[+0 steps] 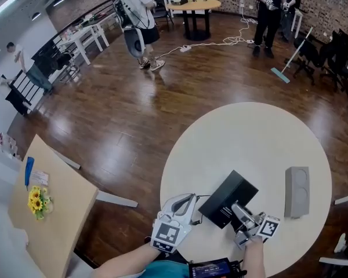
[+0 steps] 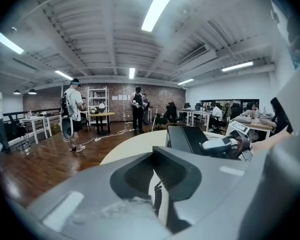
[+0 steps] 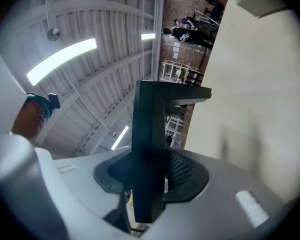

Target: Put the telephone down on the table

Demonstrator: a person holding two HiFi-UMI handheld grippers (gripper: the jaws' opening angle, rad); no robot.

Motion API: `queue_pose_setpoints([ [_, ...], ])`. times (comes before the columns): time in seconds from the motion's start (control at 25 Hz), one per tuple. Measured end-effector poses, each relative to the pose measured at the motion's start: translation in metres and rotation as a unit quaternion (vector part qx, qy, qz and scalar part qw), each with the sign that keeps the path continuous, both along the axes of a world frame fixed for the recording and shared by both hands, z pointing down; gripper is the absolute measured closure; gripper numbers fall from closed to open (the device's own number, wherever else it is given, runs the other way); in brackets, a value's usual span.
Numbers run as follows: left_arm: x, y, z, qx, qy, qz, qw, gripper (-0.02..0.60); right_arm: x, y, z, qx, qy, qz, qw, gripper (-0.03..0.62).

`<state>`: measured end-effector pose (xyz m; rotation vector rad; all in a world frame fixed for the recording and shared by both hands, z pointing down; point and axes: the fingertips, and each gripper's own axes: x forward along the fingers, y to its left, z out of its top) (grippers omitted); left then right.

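The black telephone (image 1: 227, 197) is a flat dark box held above the near side of the round white table (image 1: 243, 138). My right gripper (image 1: 239, 213) is shut on its near edge, and in the right gripper view the black slab (image 3: 150, 149) stands clamped between the grey jaws (image 3: 151, 186). My left gripper (image 1: 188, 200) is just left of the telephone, and a thin cord (image 1: 203, 197) runs between them. In the left gripper view a coiled cord (image 2: 157, 199) shows in the narrow gap of the jaws (image 2: 157, 159); a grip on it is unclear. The telephone (image 2: 190, 139) lies ahead to the right.
A grey oblong box (image 1: 296, 191) lies on the table to the right of the telephone. A tan board with yellow flowers (image 1: 46, 213) stands at the lower left. People stand far off (image 1: 138, 16) on the wooden floor, with a cable (image 1: 220, 42) and a broom (image 1: 291, 57).
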<state>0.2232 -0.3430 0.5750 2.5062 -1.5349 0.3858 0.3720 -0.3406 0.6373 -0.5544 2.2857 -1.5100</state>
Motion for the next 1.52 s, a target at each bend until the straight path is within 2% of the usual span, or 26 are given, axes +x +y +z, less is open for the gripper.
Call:
queue_pose_setpoints([
  [0.2,-0.041,0.017,-0.025,0.029,0.008,-0.045,0.9985,0.566,-0.033,-0.003,-0.030,0.024,0.002,-0.031,0.999,0.444],
  [0.44,-0.101,0.038,-0.051,0.040,0.011,-0.108,0.9933,0.566,-0.083,-0.005,-0.081,0.039,-0.017,-0.072,0.997,0.444],
  [0.6,-0.161,0.054,-0.063,0.054,0.016,-0.163,0.9850,0.566,-0.140,-0.001,-0.109,0.056,-0.019,-0.110,0.992,0.444],
  [0.8,-0.235,0.087,-0.074,0.067,0.021,-0.208,0.9757,0.566,-0.216,0.020,-0.132,0.063,-0.026,-0.149,0.987,0.444],
  [1.12,-0.361,0.169,-0.080,0.086,0.035,-0.292,0.9520,0.568,-0.342,0.081,-0.157,0.080,-0.024,-0.221,0.972,0.444],
  [1.52,-0.495,0.289,-0.079,0.097,0.031,-0.388,0.9160,0.568,-0.487,0.167,-0.162,0.091,-0.016,-0.304,0.948,0.444],
])
